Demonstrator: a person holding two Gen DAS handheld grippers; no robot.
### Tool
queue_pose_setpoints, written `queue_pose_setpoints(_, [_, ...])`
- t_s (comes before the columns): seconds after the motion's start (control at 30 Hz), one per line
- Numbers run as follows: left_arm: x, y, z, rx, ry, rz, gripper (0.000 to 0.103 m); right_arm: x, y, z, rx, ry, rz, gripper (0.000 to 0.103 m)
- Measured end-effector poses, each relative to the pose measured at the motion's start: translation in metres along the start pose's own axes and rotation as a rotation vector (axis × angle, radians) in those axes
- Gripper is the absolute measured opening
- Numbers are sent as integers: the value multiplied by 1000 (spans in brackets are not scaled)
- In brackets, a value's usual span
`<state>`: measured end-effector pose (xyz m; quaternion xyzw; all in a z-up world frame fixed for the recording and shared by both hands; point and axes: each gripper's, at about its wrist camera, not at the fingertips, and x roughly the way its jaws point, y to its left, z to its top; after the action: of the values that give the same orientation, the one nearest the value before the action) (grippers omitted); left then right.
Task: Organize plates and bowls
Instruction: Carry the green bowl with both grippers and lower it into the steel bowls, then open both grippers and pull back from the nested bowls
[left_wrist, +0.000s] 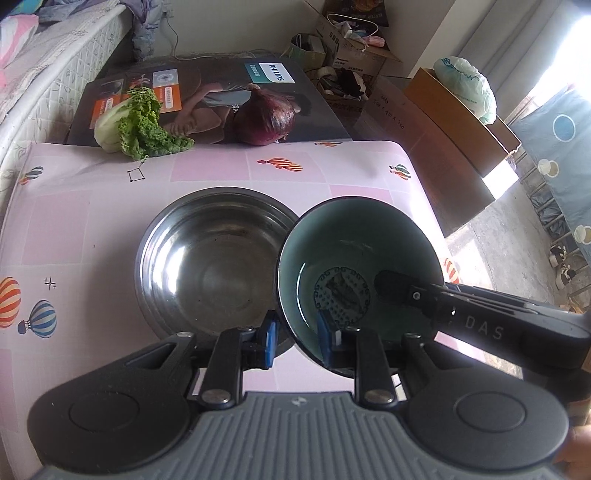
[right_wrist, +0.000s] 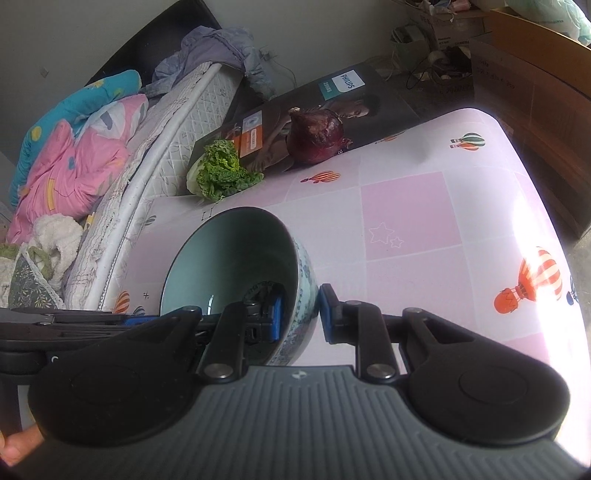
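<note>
Both grippers are clamped on the same ceramic bowl (left_wrist: 360, 266), dark green inside with a blue-and-white pattern on its outer wall, and it hangs tilted above the table (left_wrist: 92, 221). The left gripper (left_wrist: 297, 341) pinches the bowl's near rim, one blue pad outside the wall and one inside. The right gripper (right_wrist: 300, 317) grips the opposite side the same way, its left pad inside the bowl and its right pad against the patterned outer wall. In the left wrist view the right gripper's arm reaches in from the right, with one finger lying over the inside of the bowl. Just left of the ceramic bowl a larger steel bowl (left_wrist: 212, 266) sits empty on the pink balloon-print tablecloth, its rim close beside the ceramic one. At the table's far edge lie a leafy green cabbage (left_wrist: 136, 123) on the left and a red onion (left_wrist: 264, 116) to its right, both against a printed box (left_wrist: 207, 79). A bed (right_wrist: 155, 133) with heaped bedding runs along the table's left side.
</note>
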<state>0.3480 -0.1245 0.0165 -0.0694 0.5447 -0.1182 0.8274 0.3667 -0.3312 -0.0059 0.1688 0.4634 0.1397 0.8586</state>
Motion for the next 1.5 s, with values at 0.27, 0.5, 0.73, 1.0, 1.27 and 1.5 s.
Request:
queue_pose_setpoints(0.27, [8,53,12,-64,6,13,23,45,38,12,-34,42,23,19])
queue_pose_setpoints(0.5, [39,86,19,-94,47,7,23,92,43,16,-30,88,12,19])
queue_pose_setpoints(0.73, [49,99,21,-105,45,-20,23,119,43,13,-48,89,-37,22])
queue_pose_setpoints(1.0, [0,103,16,-117,-57,6,56,97,51,20,-81,-13,-11,65])
queue_pose_setpoints(1.27, [-94,115,-21,-111,-215,10,80,37,64,8,-72,-140,64,72])
queue_pose_setpoints(1.5, [-183,129,-113,-69,-370,42,103,-74,87,-58,-138,-267,101,78])
